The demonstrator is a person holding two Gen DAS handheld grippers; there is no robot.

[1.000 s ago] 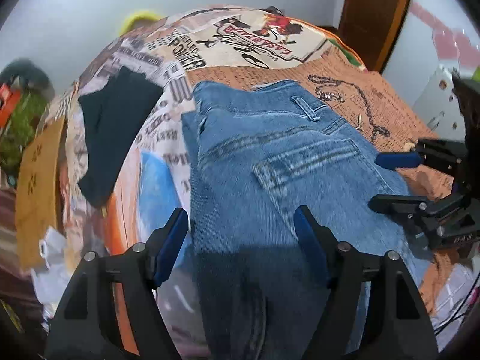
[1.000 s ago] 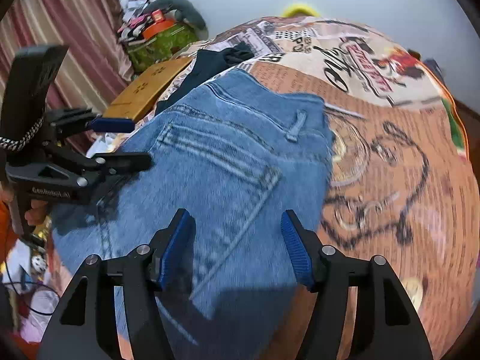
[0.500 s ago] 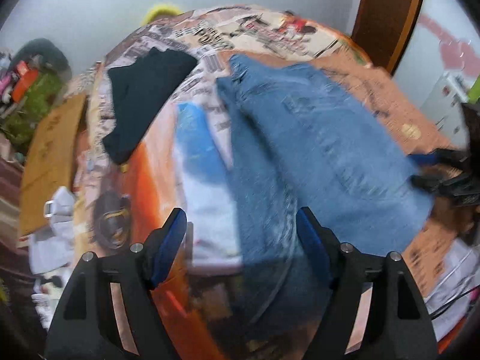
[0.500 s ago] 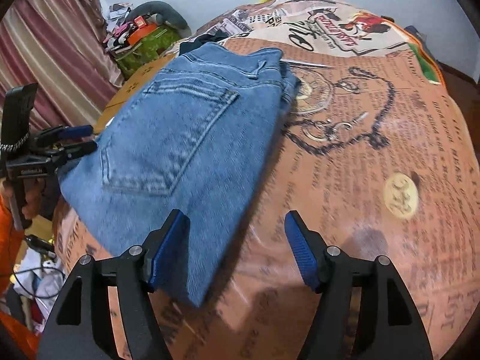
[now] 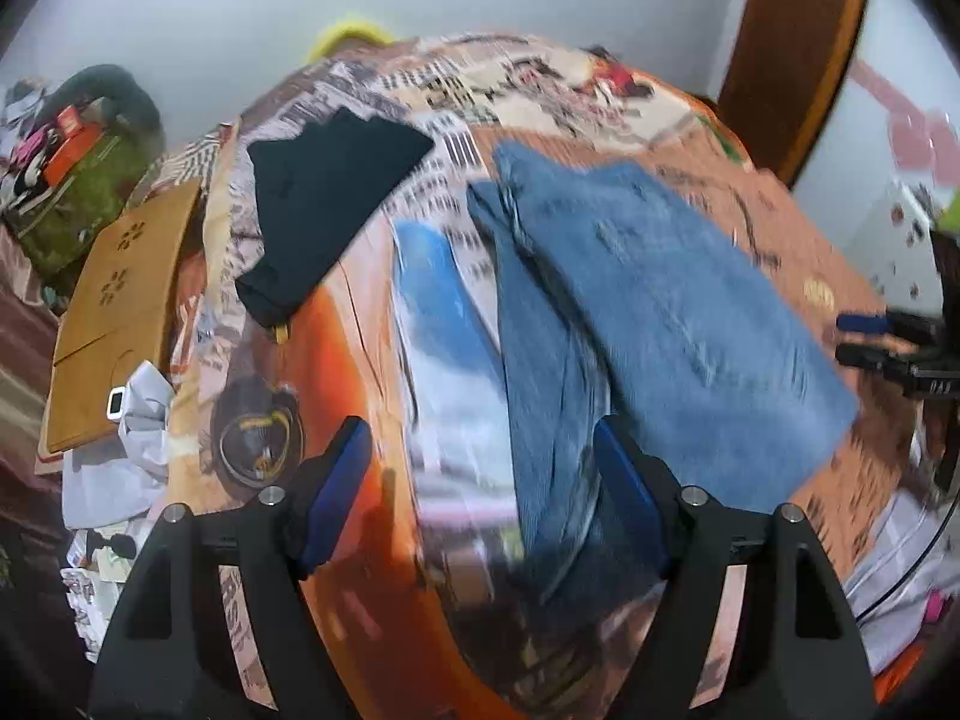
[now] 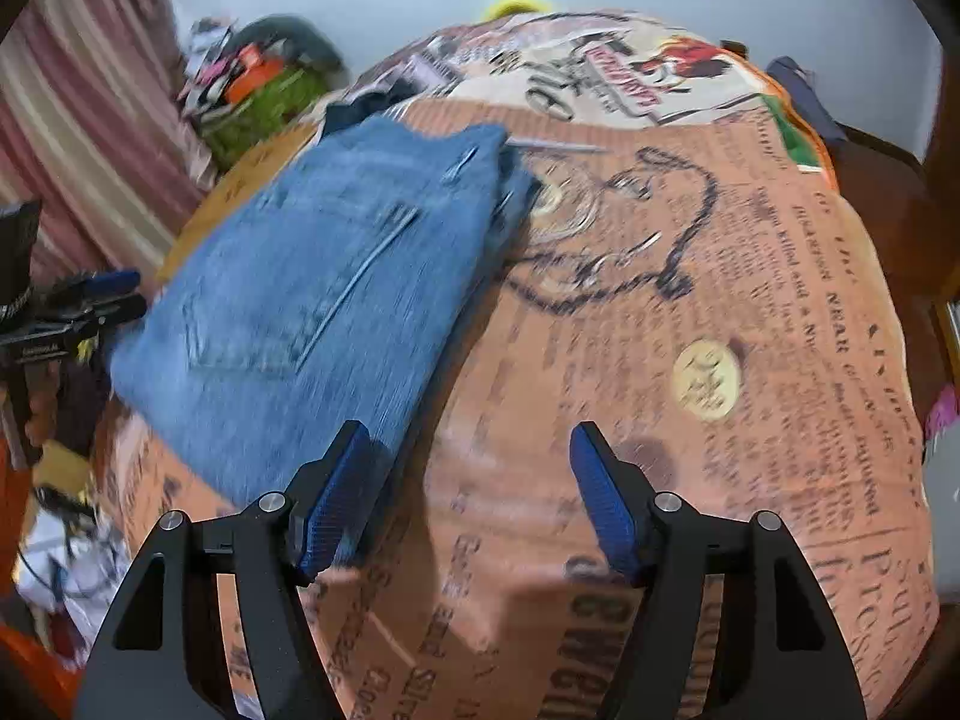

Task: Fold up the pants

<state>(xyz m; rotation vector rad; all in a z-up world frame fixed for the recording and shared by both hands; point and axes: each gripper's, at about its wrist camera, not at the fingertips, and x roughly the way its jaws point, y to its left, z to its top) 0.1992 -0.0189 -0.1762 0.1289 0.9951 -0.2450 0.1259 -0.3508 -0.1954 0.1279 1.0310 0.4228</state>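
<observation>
The blue jeans (image 5: 648, 306) lie folded flat on the printed bedspread (image 5: 336, 372), back pocket up; they also show in the right wrist view (image 6: 324, 294). My left gripper (image 5: 483, 498) is open and empty, held above the bed near the jeans' near edge. My right gripper (image 6: 471, 501) is open and empty, above the bedspread (image 6: 690, 312) just right of the jeans. Each gripper shows at the edge of the other's view: the right one (image 5: 882, 339) and the left one (image 6: 84, 306), both clear of the cloth.
A folded black garment (image 5: 324, 198) lies on the bed left of the jeans. A wooden board (image 5: 114, 324) and white clutter (image 5: 120, 456) sit off the bed's left edge. A green bag (image 6: 258, 102) stands by the curtain. A wooden door (image 5: 792, 48) is at the back right.
Both grippers have pulled back and up from the jeans, which now lie further away. Both stay open and empty. The views are motion-blurred.
</observation>
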